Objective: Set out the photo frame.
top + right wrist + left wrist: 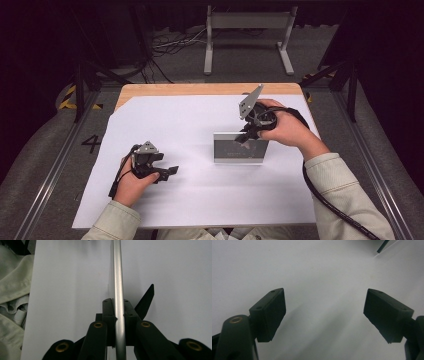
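A small silver-edged picture frame (240,149) stands upright on the white sheet (200,200), right of the middle. My right gripper (247,138) comes down on its top edge from behind. In the right gripper view both pads press on the thin silver edge (117,272), so my right gripper (117,308) is shut on the frame. The frame's black back stand (146,301) sticks out to the right there. My left gripper (169,173) lies low over the sheet at the left, pointing right. Its jaws stand wide apart in the left gripper view, with nothing in my left gripper (324,312).
The white sheet covers most of a wooden table (200,89). A grey metal stand (247,37) and cables lie on the floor beyond the far edge. Cream sleeves (345,200) come in at the near edge. A dark thin object (383,246) shows far off in the left gripper view.
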Demonstrator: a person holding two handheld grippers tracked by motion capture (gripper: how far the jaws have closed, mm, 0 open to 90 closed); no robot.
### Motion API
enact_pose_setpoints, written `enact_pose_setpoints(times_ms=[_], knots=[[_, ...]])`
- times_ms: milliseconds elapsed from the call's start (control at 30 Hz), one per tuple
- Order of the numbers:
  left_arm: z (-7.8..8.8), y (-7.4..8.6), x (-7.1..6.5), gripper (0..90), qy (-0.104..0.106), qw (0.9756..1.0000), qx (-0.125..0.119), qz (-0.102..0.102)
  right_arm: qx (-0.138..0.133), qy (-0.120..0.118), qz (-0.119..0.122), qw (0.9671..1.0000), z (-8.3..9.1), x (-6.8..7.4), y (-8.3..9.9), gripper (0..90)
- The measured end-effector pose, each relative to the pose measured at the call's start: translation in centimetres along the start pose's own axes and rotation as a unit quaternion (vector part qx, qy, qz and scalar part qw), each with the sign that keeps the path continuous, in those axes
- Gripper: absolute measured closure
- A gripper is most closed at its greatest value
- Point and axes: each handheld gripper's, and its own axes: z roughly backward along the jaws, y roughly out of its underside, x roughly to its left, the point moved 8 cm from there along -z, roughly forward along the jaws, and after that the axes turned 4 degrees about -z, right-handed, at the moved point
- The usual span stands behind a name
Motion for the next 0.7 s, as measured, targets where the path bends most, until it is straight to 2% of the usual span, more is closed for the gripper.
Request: enact_pose_setpoints(times_ms=[367, 467, 600, 700], knots=[[0.0, 0.0, 0.0, 18.8, 0.002, 1.0000, 0.000, 0.002, 0.001, -0.009, -0.011, 0.9999, -0.5, -0.5, 0.6, 83.6], [0.0, 0.0, 0.0, 18.8, 0.002, 1.0000, 0.000, 0.002, -0.001, 0.007, -0.006, 1.0000, -0.4, -0.9, 0.7, 81.0], [0.0, 0.0, -0.1, 18.8, 0.002, 1.0000, 0.001, 0.001, -0.007, 0.025, -0.012, 0.9996, 0.0, -1.3, 0.8, 77.9], [0.0, 0.0, -0.1, 18.7, 0.002, 1.0000, 0.001, 0.001, -0.011, 0.033, -0.019, 0.9992, 0.0, -1.5, 0.8, 71.7]])
